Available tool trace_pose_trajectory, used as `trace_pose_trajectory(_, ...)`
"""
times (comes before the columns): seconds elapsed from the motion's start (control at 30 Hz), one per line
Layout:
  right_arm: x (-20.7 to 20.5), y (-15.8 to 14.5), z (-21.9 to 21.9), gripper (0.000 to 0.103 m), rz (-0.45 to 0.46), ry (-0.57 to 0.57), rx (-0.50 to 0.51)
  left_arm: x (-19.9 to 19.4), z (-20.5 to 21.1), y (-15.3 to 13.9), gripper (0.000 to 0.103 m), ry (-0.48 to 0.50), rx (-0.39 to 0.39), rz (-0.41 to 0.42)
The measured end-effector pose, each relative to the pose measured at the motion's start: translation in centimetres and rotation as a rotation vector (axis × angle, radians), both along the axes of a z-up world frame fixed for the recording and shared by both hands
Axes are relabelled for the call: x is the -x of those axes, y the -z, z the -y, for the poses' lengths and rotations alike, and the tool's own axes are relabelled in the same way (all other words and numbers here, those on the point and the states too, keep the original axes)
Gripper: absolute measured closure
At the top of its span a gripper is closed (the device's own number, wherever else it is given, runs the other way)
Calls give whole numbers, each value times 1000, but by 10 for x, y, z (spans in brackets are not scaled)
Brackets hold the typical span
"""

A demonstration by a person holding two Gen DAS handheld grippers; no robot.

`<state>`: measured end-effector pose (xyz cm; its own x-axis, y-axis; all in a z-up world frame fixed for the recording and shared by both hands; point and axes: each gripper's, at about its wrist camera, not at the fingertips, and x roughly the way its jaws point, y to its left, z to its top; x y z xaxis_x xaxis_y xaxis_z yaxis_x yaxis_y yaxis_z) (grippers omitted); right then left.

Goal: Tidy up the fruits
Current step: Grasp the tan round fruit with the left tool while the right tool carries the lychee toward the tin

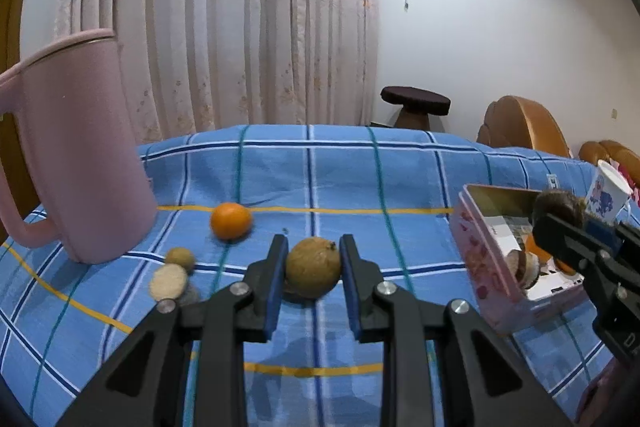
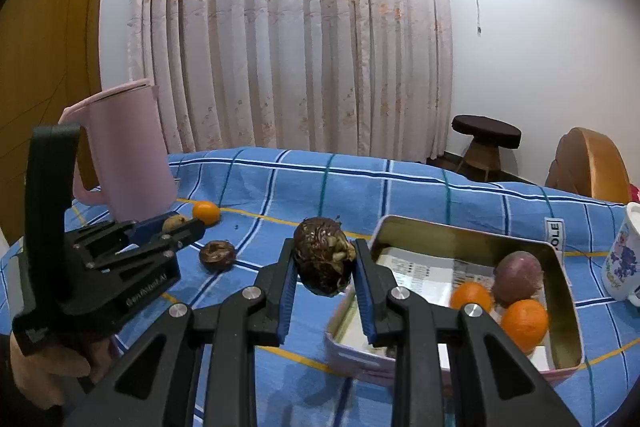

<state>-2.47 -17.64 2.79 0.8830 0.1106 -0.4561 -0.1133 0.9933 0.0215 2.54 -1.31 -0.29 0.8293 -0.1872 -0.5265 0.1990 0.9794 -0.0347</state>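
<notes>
My left gripper (image 1: pixel 313 255) is shut on a round tan fruit (image 1: pixel 313 267) and holds it just above the blue checked cloth (image 1: pixel 360 179). An orange (image 1: pixel 231 221) and two small tan fruits (image 1: pixel 180 257) lie on the cloth to its left. My right gripper (image 2: pixel 324 259) is shut on a dark, shrivelled brown fruit (image 2: pixel 322 259), near the left rim of the pink tin box (image 2: pixel 460 239). In the box lie two oranges (image 2: pixel 524 323) and a purplish fruit (image 2: pixel 518 277). The right wrist view also shows the left gripper (image 2: pixel 180 225) at the left with its tan fruit (image 2: pixel 173 223).
A tall pink pitcher (image 1: pixel 76 147) stands at the cloth's left. A dark brown fruit (image 2: pixel 217 255) lies on the cloth between the grippers. A printed paper cup (image 2: pixel 624 259) stands right of the box. Behind are curtains, a stool (image 2: pixel 486 131) and a brown chair.
</notes>
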Motion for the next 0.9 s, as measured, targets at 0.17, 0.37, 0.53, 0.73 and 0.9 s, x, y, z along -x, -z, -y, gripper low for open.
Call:
trace_pose_trajectory(0.17, 3, -4, 19, 74, 7, 24, -7, 3, 22, 0, 75, 15, -1, -6)
trace_pose_trajectory(0.37, 6, -8, 40, 74, 25, 58, -5, 8, 40, -1, 75, 34, 3, -5)
trace_pose_trajectory(0.53, 11, -15, 63, 74, 49, 105, -13, 12, 54, -4, 75, 56, 11, 6)
trace_pose_trajectory(0.73, 15, -22, 98, 74, 74, 189, -14, 15, 75, -13, 75, 98, 34, 30)
trace_pose_trajectory(0.9, 18, -25, 133, 74, 86, 266, -19, 14, 101, -20, 75, 147, 32, 42)
